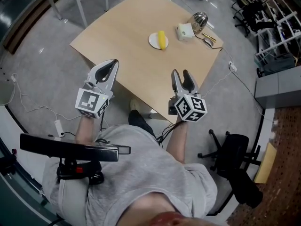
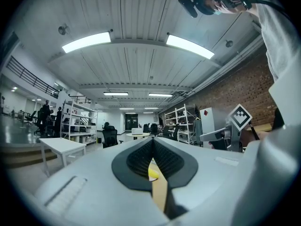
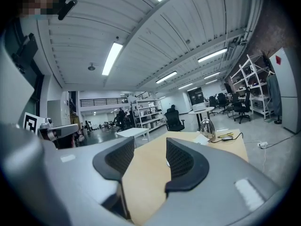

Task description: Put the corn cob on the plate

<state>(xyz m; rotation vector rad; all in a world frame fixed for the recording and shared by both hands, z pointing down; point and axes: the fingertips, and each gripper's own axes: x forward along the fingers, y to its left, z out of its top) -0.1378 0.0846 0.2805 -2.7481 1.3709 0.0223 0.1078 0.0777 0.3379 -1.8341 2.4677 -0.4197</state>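
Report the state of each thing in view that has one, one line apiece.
Round white plate: flat on the light wooden table, with the cob on it.
Yellow corn cob: lying on the plate, nothing touching it.
Left hand-held gripper: shut, empty.
Right hand-held gripper: open, empty.
Shiny metal kettle: upright on the table.

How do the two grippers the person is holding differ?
The left gripper has its jaws shut together; the right gripper holds them apart. The left gripper's slit shows the corn cob; the right gripper's gap shows mostly table. Both are empty, near the table's edge.
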